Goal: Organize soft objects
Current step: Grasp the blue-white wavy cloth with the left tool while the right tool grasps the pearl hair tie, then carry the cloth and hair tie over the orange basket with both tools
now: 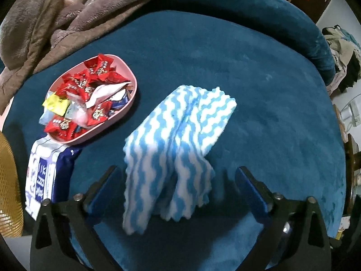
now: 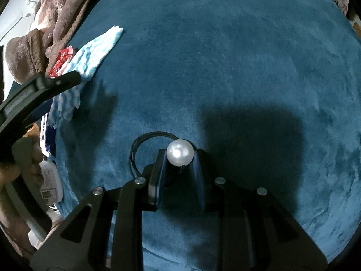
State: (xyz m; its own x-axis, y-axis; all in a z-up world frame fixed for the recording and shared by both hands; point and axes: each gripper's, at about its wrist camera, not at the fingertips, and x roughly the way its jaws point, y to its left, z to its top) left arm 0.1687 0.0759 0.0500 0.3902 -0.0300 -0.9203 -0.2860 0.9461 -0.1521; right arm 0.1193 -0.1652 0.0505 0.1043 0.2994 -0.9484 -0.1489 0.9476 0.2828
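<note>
A blue-and-white wavy-striped cloth lies folded on the dark blue plush surface. Its near end reaches up between the fingers of my left gripper. That gripper stands wide open, and neither pad presses the cloth. My right gripper is shut on a pearl-white ball joined to a thin black elastic loop, held just above the plush. The right wrist view also shows the cloth at the far left, partly hidden behind one finger of the left gripper.
A pink tray of red candy wrappers sits left of the cloth. A blue-and-white tissue pack lies below the tray. A brown blanket is heaped at the back left. A white adapter lies off the plush edge.
</note>
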